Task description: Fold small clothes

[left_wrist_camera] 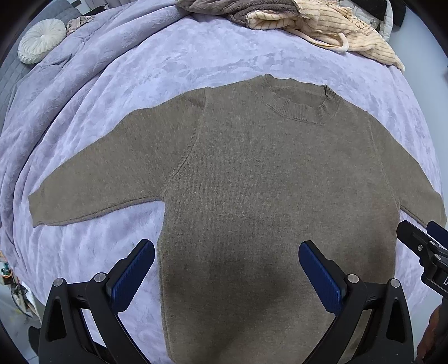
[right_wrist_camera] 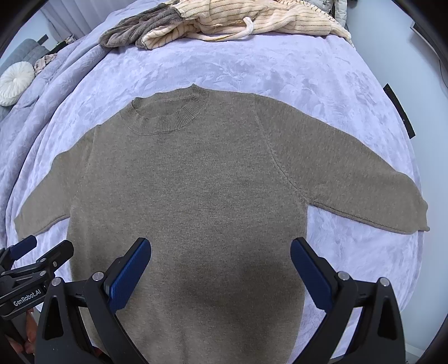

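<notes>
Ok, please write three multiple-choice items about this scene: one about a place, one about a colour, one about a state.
1. Where does the pile of clothes lie?
A. beyond the sweater's collar
B. on the sweater's left sleeve
C. under the sweater

2. What colour is the sweater?
A. red
B. brown-grey
C. white

3. How is the left hand-held gripper?
A. shut on a sleeve
B. shut on the collar
C. open, holding nothing

Answers:
1. A: the pile sits at the far edge of the bed, past the collar.
2. B: both views show a dull brown-grey knit.
3. C: its blue pads stand wide apart above the sweater's lower body; the right hand-held gripper is open too.
</notes>
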Demonstrator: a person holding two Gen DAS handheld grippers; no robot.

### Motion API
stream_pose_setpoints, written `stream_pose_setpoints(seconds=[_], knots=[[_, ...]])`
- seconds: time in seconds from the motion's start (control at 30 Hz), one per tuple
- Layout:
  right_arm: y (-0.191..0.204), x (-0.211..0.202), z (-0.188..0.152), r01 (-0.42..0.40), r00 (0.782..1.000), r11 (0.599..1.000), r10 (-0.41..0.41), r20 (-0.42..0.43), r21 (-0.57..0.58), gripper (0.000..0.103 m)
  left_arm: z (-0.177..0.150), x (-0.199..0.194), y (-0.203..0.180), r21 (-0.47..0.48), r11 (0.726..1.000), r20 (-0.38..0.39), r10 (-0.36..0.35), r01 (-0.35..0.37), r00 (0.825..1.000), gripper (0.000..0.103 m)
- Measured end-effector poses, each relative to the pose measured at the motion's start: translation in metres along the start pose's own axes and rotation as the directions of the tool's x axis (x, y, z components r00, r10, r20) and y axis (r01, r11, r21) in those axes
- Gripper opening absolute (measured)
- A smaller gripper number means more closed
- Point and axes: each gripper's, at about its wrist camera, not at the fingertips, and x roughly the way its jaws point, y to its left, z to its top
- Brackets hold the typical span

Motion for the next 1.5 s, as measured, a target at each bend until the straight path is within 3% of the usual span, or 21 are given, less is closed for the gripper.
stream_pose_setpoints(seconds=[0.97, 1.17, 1.3, 1.5], knots=[[0.006, 0.009, 0.001, 0.009, 1.0, 1.0, -0.009, -0.026, -0.024, 0.101, -0.002, 0.008, 0.013, -0.011, 1.0, -0.007, -0.01, 0.01, 1.0, 0.103], [0.008, 0.013, -0.003, 0.01, 0.999, 1.0, -0.011, -0.032, -0.028, 0.101, -0.002, 0.011, 0.013, -0.039, 0.996, -0.101, -0.087, 0.083, 0.991, 0.103], [0.008, 0.016, -0.005, 0.009, 0.999, 0.999, -0.01, -0.039, -0.031, 0.101, -0.003, 0.013, 0.013, -0.035, 0.998, -0.082, -0.05, 0.048, 0.995, 0.103], [0.009, 0.017, -0.007, 0.009, 0.999, 0.999, -0.011, -0.046, -0.036, 0.101, -0.004, 0.015, 0.014, -0.041, 0.997, -0.048, -0.061, 0.06, 0.997, 0.103]])
